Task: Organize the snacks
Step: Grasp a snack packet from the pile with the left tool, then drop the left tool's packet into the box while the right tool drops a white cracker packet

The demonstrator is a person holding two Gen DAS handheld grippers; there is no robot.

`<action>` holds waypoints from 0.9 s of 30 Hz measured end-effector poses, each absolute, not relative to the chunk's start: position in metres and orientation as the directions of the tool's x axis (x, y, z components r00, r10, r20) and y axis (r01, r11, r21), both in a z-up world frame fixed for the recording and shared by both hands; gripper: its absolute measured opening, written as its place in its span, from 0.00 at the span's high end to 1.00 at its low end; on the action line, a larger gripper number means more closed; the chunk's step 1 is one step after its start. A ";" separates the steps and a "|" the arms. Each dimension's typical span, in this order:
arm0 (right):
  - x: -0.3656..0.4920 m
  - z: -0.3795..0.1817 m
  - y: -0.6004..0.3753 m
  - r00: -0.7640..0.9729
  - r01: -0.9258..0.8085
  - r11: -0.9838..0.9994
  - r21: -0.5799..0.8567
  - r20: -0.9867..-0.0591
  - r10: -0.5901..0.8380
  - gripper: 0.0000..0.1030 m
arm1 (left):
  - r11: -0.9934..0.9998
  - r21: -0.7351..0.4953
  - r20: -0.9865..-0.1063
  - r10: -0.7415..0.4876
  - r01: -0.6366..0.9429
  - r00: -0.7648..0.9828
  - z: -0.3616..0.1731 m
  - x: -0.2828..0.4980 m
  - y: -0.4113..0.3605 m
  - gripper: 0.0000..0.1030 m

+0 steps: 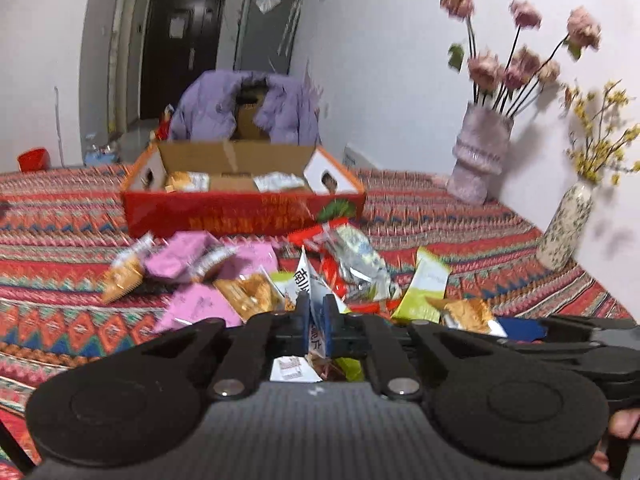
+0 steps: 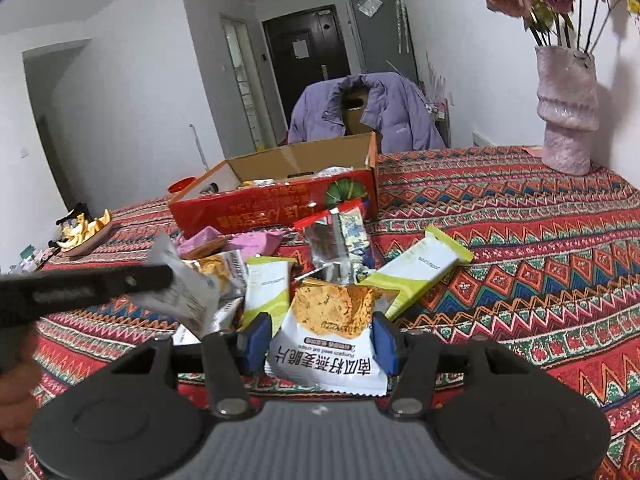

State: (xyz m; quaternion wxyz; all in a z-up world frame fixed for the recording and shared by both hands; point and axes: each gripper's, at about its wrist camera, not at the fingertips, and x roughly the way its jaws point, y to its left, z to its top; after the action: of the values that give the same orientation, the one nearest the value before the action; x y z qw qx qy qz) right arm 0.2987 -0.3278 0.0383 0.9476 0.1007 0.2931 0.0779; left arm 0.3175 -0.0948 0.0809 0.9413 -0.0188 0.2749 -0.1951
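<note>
Left wrist: your left gripper (image 1: pixel 319 312) pinches a white packet (image 1: pixel 310 280); right gripper (image 2: pixel 322 338), angled down, clasps an oat packet (image 2: pixel 330 328) before the box (image 2: pixel 272 204).

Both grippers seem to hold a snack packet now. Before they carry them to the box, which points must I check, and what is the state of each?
1. Left gripper shut on a white packet, held edge-on: ok.
2. Right gripper jaws at both sides of the oat crisps packet: ok; how firm, cannot tell.
3. Red box open on top, with room between the packets inside: ok.
4. Way to the box: other snacks piled in front, so lift over them: not ok at table level.
5. Pink vase stands off to the right: ok.
</note>
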 end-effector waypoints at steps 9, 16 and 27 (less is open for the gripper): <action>0.280 0.059 -0.299 0.823 -0.166 0.959 0.228 -0.504 0.262 0.48 | 0.945 -0.160 -0.435 -0.325 0.284 0.839 0.117 0.282 -0.045 0.93; 0.299 0.079 -0.280 0.831 -0.210 0.952 0.223 -0.473 0.293 0.48 | 0.934 -0.202 -0.436 -0.354 0.293 0.828 0.129 0.303 -0.026 0.93; 0.492 0.131 -0.282 0.822 -0.262 0.954 0.144 -0.485 0.299 0.48 | 0.938 -0.169 -0.445 -0.347 0.303 0.825 0.177 0.486 -0.024 0.93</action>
State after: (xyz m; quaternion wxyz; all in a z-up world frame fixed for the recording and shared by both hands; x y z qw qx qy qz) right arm 0.4915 -0.2822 0.1311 0.9538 0.0356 0.2597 0.1470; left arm 0.4863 -0.0241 0.1767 0.9542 -0.0456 0.2415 -0.1704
